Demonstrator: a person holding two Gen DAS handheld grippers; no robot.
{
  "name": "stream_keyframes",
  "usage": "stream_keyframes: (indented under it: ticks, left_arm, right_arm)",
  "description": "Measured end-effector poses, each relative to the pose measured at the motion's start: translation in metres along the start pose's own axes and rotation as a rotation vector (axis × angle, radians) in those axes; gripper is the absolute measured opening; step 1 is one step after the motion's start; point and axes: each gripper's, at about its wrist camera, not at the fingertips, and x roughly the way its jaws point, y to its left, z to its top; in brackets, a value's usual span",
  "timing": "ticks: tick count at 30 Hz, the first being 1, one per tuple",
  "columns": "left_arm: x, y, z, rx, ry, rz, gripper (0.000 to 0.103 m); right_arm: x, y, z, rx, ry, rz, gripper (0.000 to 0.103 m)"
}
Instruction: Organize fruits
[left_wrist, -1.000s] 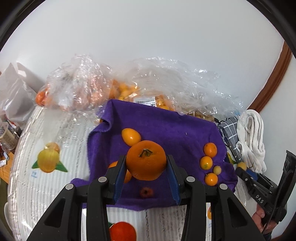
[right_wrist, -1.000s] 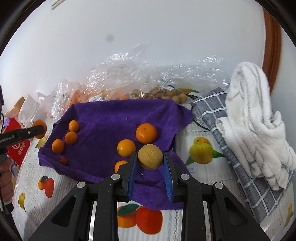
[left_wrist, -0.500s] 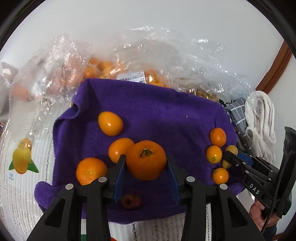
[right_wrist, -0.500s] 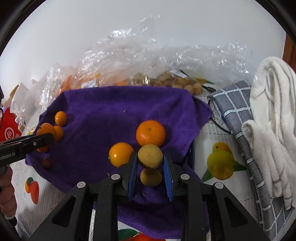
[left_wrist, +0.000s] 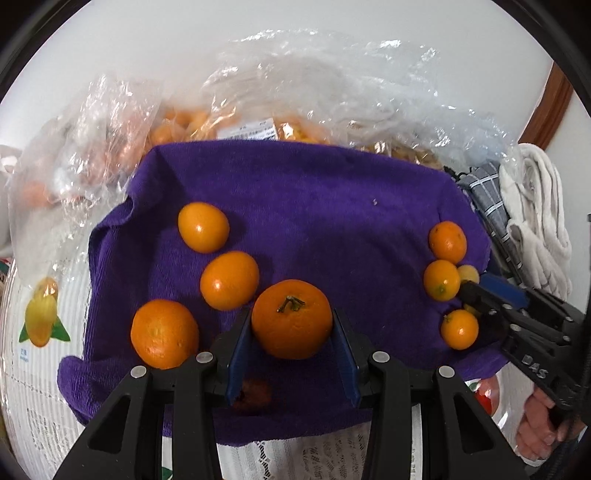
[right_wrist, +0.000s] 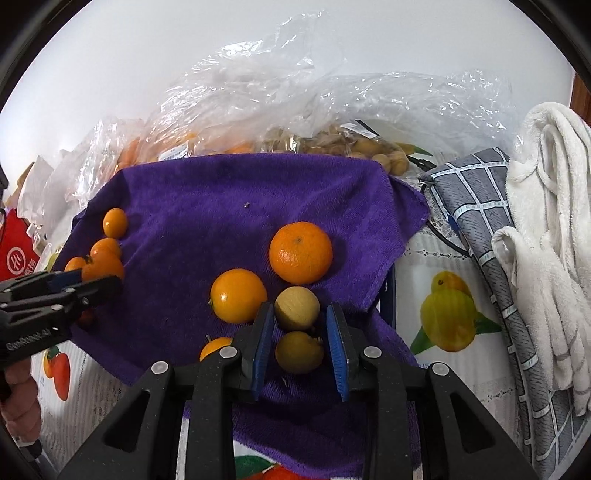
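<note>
The left gripper (left_wrist: 291, 350) is clamped on a stemmed orange (left_wrist: 291, 319) just above the purple towel (left_wrist: 314, 206); a dark reddish fruit (left_wrist: 253, 395) below is half hidden by a finger. The right gripper (right_wrist: 300, 347) is opening, its pads now clear of the tan fruit (right_wrist: 296, 308) between them, which sits on the towel against a second tan fruit (right_wrist: 299, 352). Behind, crumpled plastic bags (right_wrist: 280, 99) blur their contents.
</note>
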Motion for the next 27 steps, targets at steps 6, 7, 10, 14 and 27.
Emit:
stream_keyframes:
  ticks: [6, 7, 10, 14, 27]
  left_arm:
    - [-0.019, 0.005, -0.009, -0.023, -0.006, 0.007, 0.052]
    - [-0.026, 0.004, -0.010, -0.022, -0.015, 0.006, 0.056]
    - [-0.051, 0.002, -0.015, -0.008, -0.052, 0.012, 0.061]
    - [-0.090, -0.001, -0.028, 0.008, -0.111, 0.028, 0.070]
    - [-0.199, -0.020, -0.098, 0.018, -0.293, 0.089, 0.083]
  right_arm:
    - [-0.026, 0.002, -0.005, 0.002, -0.012, -0.022, 0.042]
    - [-0.032, 0.003, -0.006, 0.003, -0.015, -0.026, 0.045]
    - [-0.053, 0.004, -0.009, 0.013, -0.027, -0.031, 0.051]
    - [-0.090, 0.005, -0.018, 0.027, -0.057, -0.039, 0.055]
    - [-0.193, 0.003, -0.077, 0.049, -0.146, -0.098, 0.072]
